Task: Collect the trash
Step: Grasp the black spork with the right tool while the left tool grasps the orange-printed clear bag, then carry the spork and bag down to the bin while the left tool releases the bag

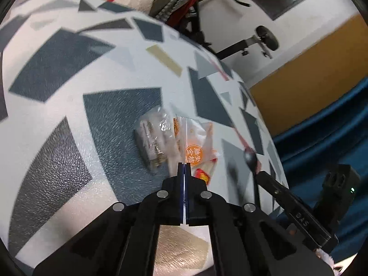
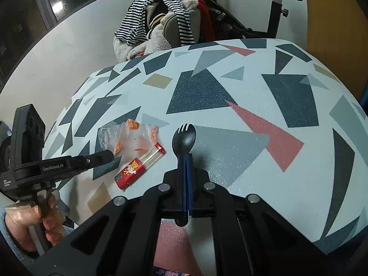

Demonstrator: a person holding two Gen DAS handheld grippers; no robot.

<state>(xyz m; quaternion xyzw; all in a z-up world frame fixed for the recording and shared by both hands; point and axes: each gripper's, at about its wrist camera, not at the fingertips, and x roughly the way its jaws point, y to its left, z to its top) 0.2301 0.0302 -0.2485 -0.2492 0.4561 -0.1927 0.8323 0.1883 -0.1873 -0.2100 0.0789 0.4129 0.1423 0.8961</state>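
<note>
A clear plastic wrapper with orange print lies on the patterned table, with a clear packet beside it. My left gripper is shut, its tips at the wrapper's near edge; whether it pinches the wrapper I cannot tell. In the right wrist view the wrapper and a red and clear packet lie left of centre, and the left gripper reaches to them. My right gripper is shut on the handle of a black spork, head up above the table.
A chair piled with striped and fleecy clothes stands behind the table's far edge. An exercise bike is at the back right. A blue curtain hangs past the table's right edge in the left wrist view.
</note>
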